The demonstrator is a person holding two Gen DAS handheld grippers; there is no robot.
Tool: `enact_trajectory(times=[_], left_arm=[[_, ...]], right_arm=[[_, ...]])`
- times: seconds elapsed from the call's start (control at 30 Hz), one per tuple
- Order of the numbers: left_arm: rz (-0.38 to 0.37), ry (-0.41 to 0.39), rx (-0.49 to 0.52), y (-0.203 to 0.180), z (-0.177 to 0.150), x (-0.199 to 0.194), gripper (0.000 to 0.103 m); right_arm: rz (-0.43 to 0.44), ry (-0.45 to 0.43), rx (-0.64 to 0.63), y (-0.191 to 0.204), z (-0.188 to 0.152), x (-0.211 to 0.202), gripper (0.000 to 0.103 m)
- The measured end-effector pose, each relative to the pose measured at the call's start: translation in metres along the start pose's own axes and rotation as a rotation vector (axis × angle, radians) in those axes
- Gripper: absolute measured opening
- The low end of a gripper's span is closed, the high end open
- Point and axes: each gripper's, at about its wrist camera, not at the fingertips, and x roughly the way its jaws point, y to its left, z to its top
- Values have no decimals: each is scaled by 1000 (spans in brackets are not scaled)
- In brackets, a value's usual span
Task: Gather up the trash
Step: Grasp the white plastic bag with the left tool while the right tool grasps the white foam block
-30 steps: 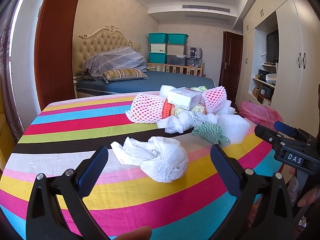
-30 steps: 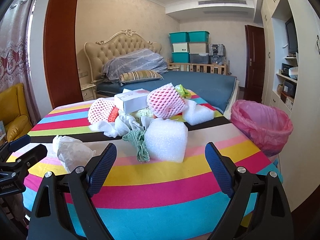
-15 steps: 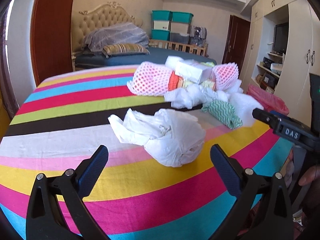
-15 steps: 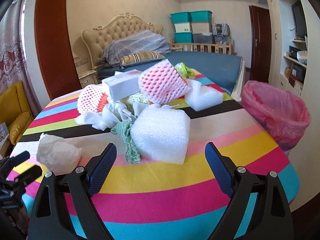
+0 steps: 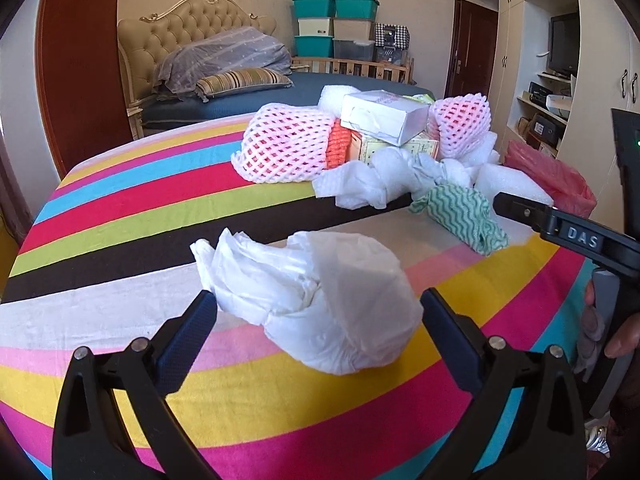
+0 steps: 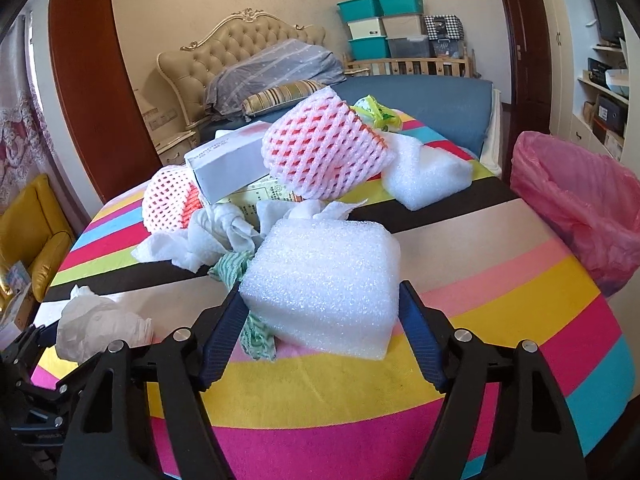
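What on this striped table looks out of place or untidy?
A loose heap of trash lies on the striped tablecloth: crumpled white plastic bag, white foam block, pink foam nets, a white box lying askew on the pile. The pink-lined bin stands beside the table.

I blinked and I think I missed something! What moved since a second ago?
Both grippers moved forward. The left gripper now has its open fingers either side of the crumpled white bag. The right gripper has narrowed around the white foam block, seemingly not squeezing it yet. The trash pile and pink bin bag stayed put.
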Motion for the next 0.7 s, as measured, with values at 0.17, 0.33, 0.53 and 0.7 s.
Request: enact_trajectory(times=[0.17, 0.33, 0.53, 0.7], left_arm=[[-24, 5, 5, -4, -1, 1, 59], [-22, -46, 30, -9, -2, -13, 52], [-19, -126, 79, -23, 3, -29, 52], [-38, -138, 112, -36, 12, -31, 52]], right_arm=[[9, -54, -7, -3, -5, -13, 69], [28, -94, 20, -12, -7, -27, 69], [9, -145, 24, -25, -9, -47, 69], [-21, -174, 13, -35, -11, -57, 69]])
